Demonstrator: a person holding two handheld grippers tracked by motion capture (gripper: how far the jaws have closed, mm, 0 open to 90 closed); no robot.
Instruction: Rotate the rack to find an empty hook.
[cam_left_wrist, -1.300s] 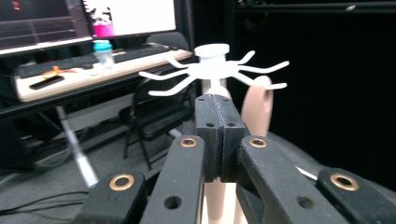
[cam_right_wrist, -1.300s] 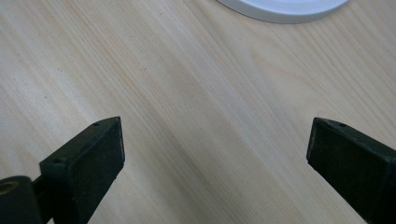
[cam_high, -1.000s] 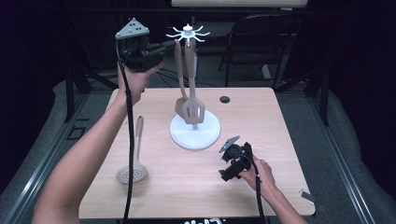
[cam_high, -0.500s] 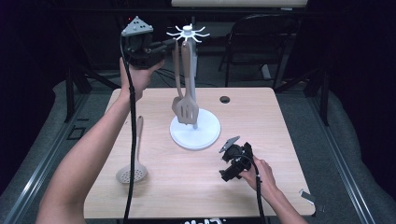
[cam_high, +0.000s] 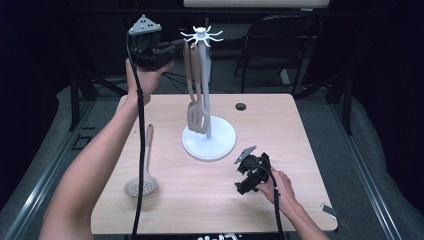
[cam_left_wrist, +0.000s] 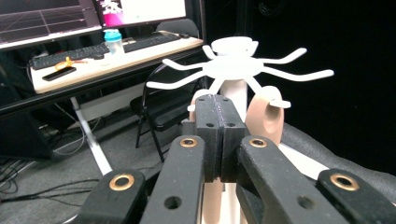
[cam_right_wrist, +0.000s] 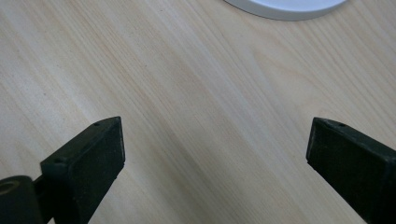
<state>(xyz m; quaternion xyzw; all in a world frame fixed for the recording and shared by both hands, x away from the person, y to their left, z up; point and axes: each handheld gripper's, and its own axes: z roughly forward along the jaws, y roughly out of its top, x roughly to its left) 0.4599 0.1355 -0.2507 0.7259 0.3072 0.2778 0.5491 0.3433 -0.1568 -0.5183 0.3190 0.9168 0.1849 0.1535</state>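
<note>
Tongs (cam_left_wrist: 217, 140) pressed together beside rack (cam_left_wrist: 243, 65); skimmer (cam_high: 142, 172) lies on table (cam_high: 300, 140).

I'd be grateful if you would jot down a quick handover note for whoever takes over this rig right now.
Left gripper: raised by the top of the rack, fingers shut; what they pinch is hidden, probably a utensil's handle end.
Right gripper: resting low on the table right of the rack base, fingers open, holding nothing.
Two utensils hang at the rack, among them the slotted turner. The skimmer lies on the table at the left.
Done: at least one utensil hung.
Left: settle the loop on its hook, let go, then probably hang the skimmer.
</note>
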